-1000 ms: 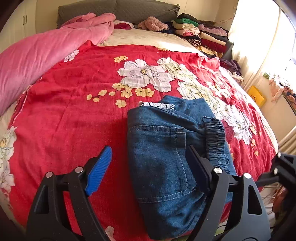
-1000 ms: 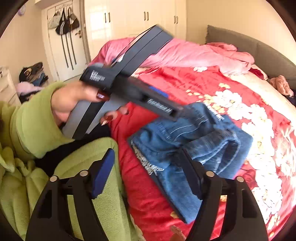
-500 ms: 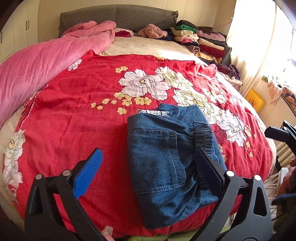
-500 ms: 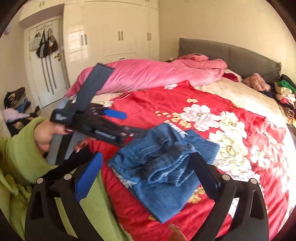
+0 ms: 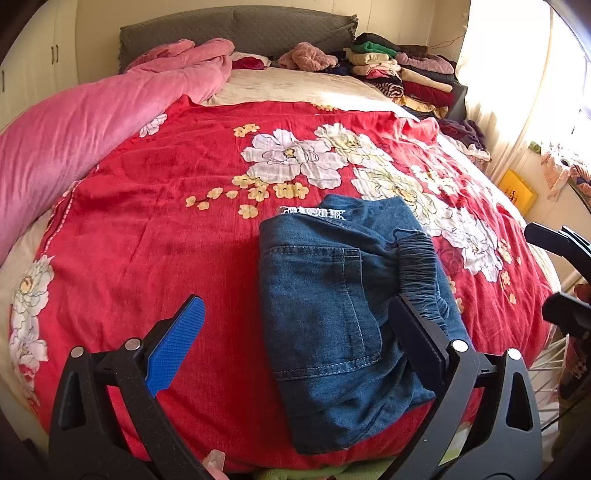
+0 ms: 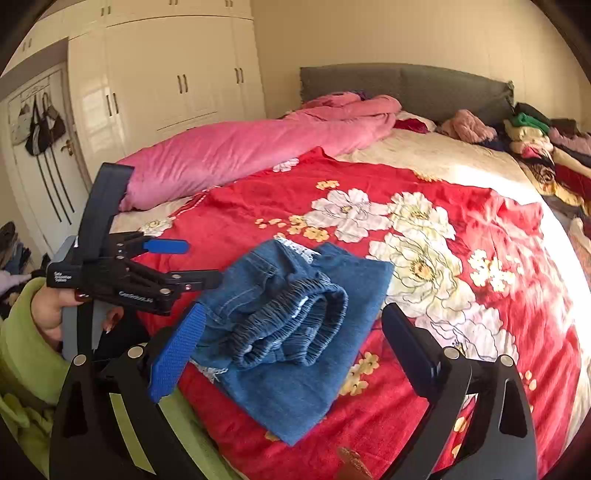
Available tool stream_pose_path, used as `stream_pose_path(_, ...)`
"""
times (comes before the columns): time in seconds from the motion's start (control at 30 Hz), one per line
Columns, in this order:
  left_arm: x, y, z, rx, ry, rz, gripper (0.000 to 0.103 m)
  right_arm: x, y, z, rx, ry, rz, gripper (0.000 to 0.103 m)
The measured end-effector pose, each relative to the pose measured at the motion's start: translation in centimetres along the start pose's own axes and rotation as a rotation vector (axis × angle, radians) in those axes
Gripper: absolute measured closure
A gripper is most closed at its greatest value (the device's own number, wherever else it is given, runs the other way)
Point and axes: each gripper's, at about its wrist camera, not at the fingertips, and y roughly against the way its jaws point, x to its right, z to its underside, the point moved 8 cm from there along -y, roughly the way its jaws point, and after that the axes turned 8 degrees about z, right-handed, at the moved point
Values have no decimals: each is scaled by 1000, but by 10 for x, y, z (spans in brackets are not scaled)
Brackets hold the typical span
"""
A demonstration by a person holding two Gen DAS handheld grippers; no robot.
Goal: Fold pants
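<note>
My left gripper (image 5: 295,339) jaws spread wide, just opened up, nothing pinched. They hang above the folded pants (image 5: 343,314), not touching the denim. My right gripper (image 6: 291,343) jaws also wide apart, just opened too, empty, hovering over the same bundle from the waistband side.

Pants (image 6: 295,325) lie folded into a compact blue denim bundle on the red floral bedspread (image 5: 166,221), near the bed's close edge. Back pocket faces up in the left wrist view; gathered elastic waistband sits on the right side of the bundle there. In the right wrist view the waistband is bunched on top, facing the camera. A bit of white lace trim peeks out at the far edge.

Left hand (image 6: 55,314) in a green sleeve (image 6: 22,354) grips the left tool's handle, seen in the right wrist view.

Pink duvet (image 5: 74,129) rolled along the bed's left side. Stack of folded clothes (image 5: 402,74) by the grey headboard (image 5: 240,29). White wardrobe (image 6: 166,74) behind.
</note>
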Motion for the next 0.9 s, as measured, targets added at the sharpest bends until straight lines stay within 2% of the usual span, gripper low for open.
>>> stream_pose_path(0.2, -6, -8, 5, -16, 17, -6, 10, 21, -17, 10, -52, -80, 55, 7)
stream_pose_path(0.5, -18, -25, 18, -54, 81, 14, 10, 45, -54, 36, -180, -220, 64, 8)
stream_pose_path(0.57, -18, -29, 20, -58, 90, 24, 10, 46, -63, 41, -207, -249, 47, 18)
stream_pose_path(0.77, -19, -40, 22, -72, 105, 29, 10, 43, -79, 44, -231, -245, 24, 18)
stream_pose_path(0.8, -18, -42, 23, -75, 106, 32, 10, 42, -82, 44, -236, -243, 20, 21)
stream_pose_path(0.83, -18, -43, 23, -76, 108, 32, 10, 41, -87, 45, -248, -240, 12, 31)
stream_pose_path(0.9, -18, -46, 23, -76, 112, 36, 10, 41, -94, 47, -267, -242, 4, 33)
